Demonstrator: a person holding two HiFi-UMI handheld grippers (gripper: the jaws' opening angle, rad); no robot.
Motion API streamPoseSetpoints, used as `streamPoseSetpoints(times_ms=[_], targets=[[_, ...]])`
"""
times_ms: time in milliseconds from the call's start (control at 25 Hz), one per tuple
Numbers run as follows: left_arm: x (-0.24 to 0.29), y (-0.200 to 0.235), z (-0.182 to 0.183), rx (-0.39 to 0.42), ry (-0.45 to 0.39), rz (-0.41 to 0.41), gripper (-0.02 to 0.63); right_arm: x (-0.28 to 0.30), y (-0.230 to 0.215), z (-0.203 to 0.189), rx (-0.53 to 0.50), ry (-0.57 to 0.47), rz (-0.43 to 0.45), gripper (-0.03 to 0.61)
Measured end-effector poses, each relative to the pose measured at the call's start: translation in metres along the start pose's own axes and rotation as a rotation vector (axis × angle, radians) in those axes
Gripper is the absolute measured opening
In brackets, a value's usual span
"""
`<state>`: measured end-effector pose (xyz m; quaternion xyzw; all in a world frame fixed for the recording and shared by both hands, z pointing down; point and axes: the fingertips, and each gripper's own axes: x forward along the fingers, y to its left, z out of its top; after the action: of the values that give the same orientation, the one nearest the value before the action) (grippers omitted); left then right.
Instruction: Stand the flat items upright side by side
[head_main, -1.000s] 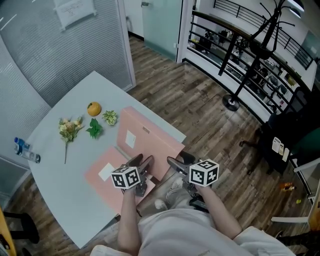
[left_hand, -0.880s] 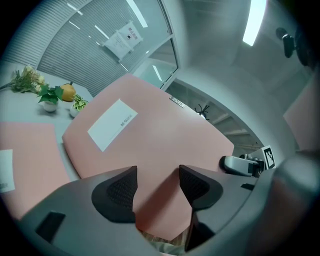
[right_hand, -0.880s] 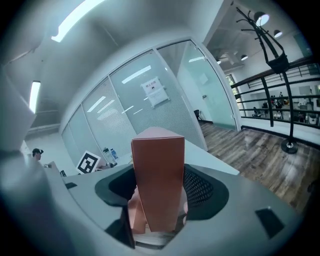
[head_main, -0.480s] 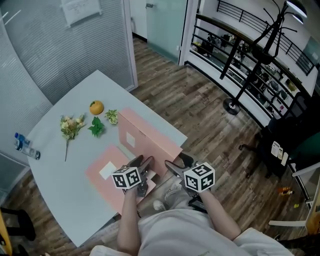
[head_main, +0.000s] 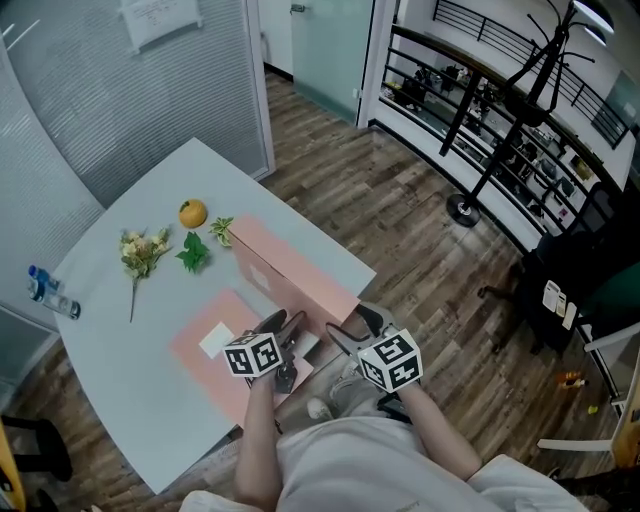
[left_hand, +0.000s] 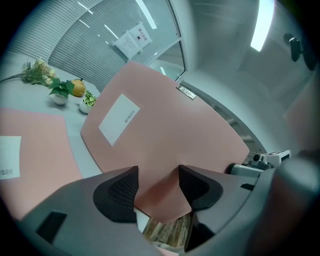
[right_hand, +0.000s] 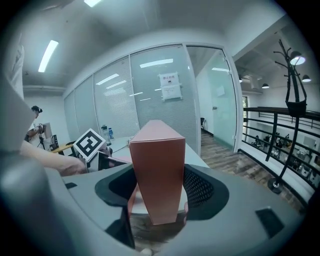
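A pink flat box (head_main: 290, 268) stands tilted on its long edge across the near right part of the grey table (head_main: 120, 390). My right gripper (head_main: 345, 335) is shut on its near end, which shows edge-on between the pads (right_hand: 157, 165). My left gripper (head_main: 287, 335) holds the box's near lower corner; in the left gripper view the broad labelled face (left_hand: 165, 130) fills the frame and its corner sits between both pads. A second pink box (head_main: 205, 352) with a white label lies flat to the left, also visible in the left gripper view (left_hand: 30, 145).
An orange (head_main: 193, 213), two small green plants (head_main: 192, 253), a flower sprig (head_main: 140, 255) and a water bottle (head_main: 48, 297) lie on the table's far left. Glass walls stand behind. Wooden floor and a coat stand (head_main: 500, 110) are on the right.
The held pink box has turned steeper onto its edge, so less of its broad face shows. The right gripper has rolled and shifted slightly left. The left gripper has stayed put.
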<state>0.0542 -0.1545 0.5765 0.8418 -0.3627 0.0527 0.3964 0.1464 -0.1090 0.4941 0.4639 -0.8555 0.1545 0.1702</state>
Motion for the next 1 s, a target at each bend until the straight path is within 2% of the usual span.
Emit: streamPoseSetpoints(times_ms=[280, 680, 1000], targets=[[-0.002, 0.002, -0.001, 0.008, 0.012, 0.0, 0.241, 0.001, 0.006, -0.001, -0.061, -0.006, -0.041, 0.305], [-0.009, 0.003, 0.003, -0.043, -0.039, -0.014, 0.242, 0.004, 0.012, 0.003, -0.055, -0.026, -0.035, 0.305], [-0.028, 0.008, 0.028, -0.096, -0.17, -0.018, 0.242, -0.011, 0.018, 0.012, 0.003, -0.03, 0.008, 0.318]])
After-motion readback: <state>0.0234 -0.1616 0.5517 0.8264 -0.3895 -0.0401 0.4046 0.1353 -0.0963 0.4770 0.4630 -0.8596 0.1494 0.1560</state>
